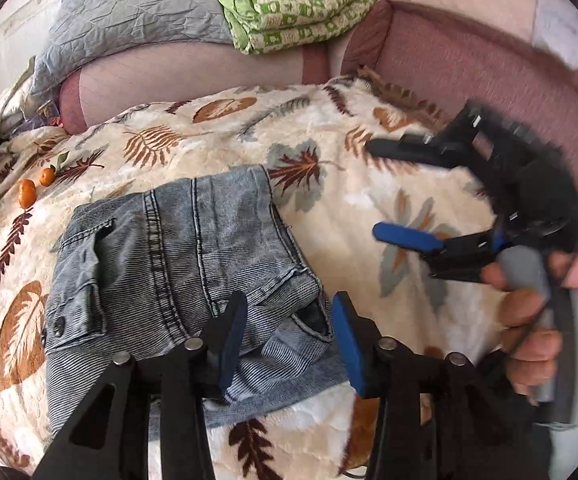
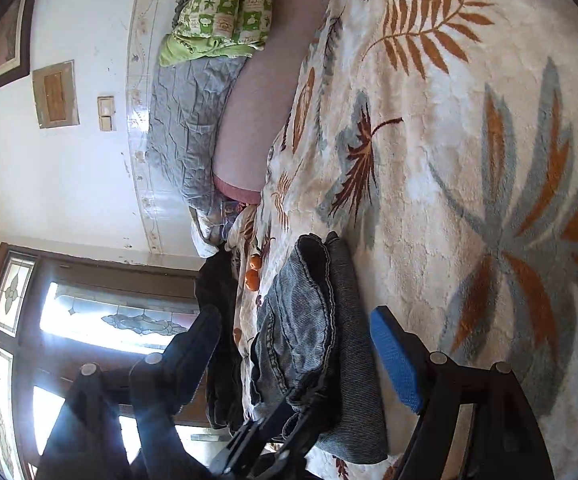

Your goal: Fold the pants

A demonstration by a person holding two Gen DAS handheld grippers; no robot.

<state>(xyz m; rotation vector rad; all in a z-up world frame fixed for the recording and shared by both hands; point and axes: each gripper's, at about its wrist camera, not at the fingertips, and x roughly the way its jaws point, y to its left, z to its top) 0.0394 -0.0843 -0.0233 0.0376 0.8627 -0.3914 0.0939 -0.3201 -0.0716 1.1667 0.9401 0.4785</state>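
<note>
The folded grey denim pants [image 1: 177, 280] lie in a compact stack on the leaf-print blanket [image 1: 369, 216]. My left gripper [image 1: 289, 344] is open just above the stack's near edge, with nothing between its blue pads. My right gripper [image 1: 375, 188] shows in the left wrist view, held in a hand to the right of the pants, open and empty above the blanket. In the right wrist view the pants [image 2: 313, 344] lie ahead of the open right gripper [image 2: 293, 340], and the view is rolled sideways.
Two small orange fruits [image 1: 33, 188] lie on the blanket left of the pants. A green patterned quilt [image 1: 289, 12] and a grey quilt [image 1: 129, 20] are piled on the pink sofa back [image 1: 469, 60]. A window [image 2: 89, 320] shows in the right wrist view.
</note>
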